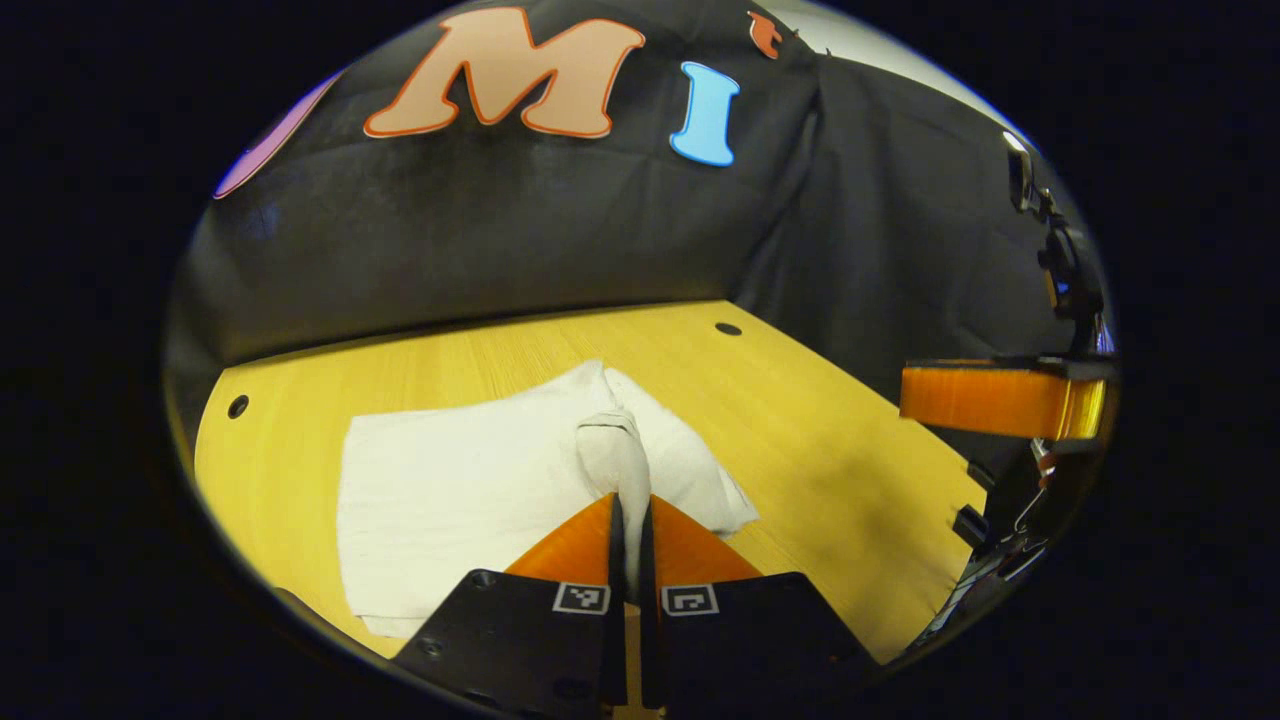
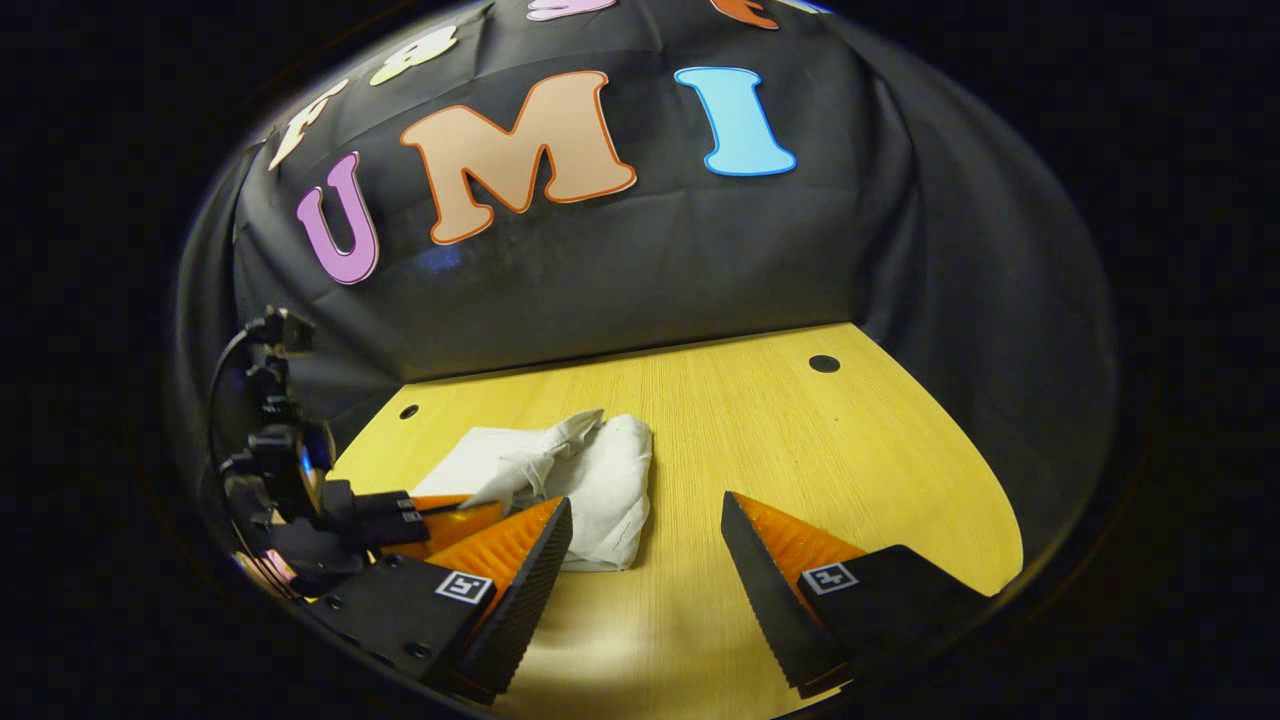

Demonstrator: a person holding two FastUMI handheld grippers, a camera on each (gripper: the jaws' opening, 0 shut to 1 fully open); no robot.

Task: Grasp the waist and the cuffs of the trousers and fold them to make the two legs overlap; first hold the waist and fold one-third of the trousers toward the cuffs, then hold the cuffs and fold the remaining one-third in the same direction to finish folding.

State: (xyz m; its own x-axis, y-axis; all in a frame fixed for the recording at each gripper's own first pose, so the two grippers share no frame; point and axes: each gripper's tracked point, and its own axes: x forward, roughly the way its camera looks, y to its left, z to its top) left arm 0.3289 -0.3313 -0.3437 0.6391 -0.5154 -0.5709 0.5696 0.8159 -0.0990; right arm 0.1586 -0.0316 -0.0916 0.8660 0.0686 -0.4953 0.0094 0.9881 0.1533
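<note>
White trousers [image 1: 460, 500] lie folded into a flat pad on the yellow table [image 1: 820, 440]. My left gripper [image 1: 630, 520] is shut on a raised pinch of the cloth at the pad's right side, lifting a small peak. In the right gripper view the same trousers [image 2: 600, 490] sit left of centre, and the left gripper [image 2: 440, 515] comes in from the left holding a fold of them. My right gripper [image 2: 645, 545] stands open over the bare table just right of the trousers, with nothing between its fingers. The right gripper [image 1: 1000, 400] also appears at the right edge of the left gripper view.
The black cloth wall [image 2: 640, 270] closes off the back and both sides of the table. Small dark holes [image 2: 824, 363] mark the tabletop near the corners. Bare wood [image 2: 850, 470] stretches to the right of the trousers.
</note>
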